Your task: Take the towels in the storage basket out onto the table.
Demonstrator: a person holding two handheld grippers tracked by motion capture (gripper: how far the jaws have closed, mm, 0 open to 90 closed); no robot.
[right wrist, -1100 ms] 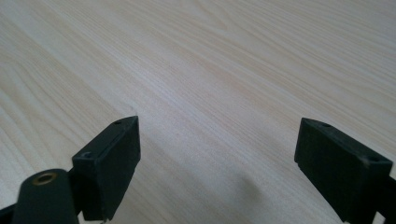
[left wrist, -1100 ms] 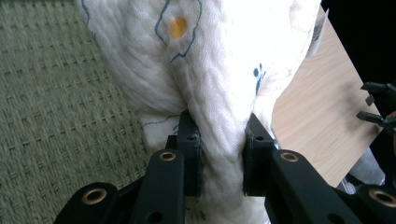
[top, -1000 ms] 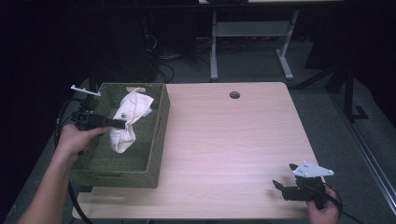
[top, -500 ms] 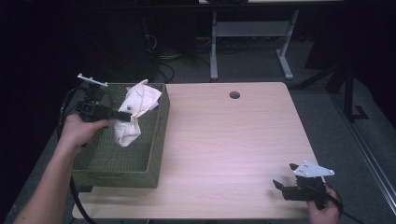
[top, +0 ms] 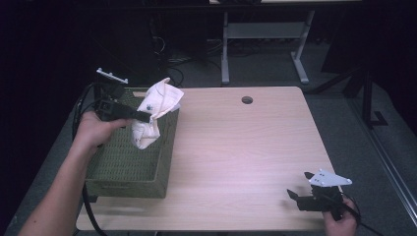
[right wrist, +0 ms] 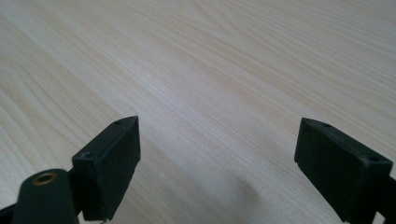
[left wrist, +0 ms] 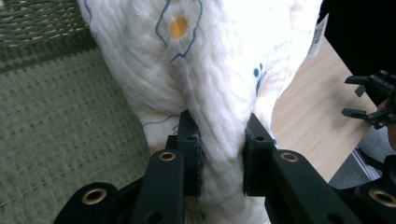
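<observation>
high view is showing the left gripper [top: 140,117] pinching a white cloth [top: 153,110] over the green basket [top: 129,164], cloth hanging lengthwise downward; the right gripper [top: 299,189] is sitting wide open, empty, above the table [top: 236,147].

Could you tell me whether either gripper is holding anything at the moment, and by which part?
The left gripper is shut on the white printed cloth, pinching a bunched fold of it above the green basket. The right gripper is open, holding nothing.

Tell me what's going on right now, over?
Left gripper shut on the white cloth, held above the green basket. Right gripper open, low over bare table. Nothing in the way.
</observation>
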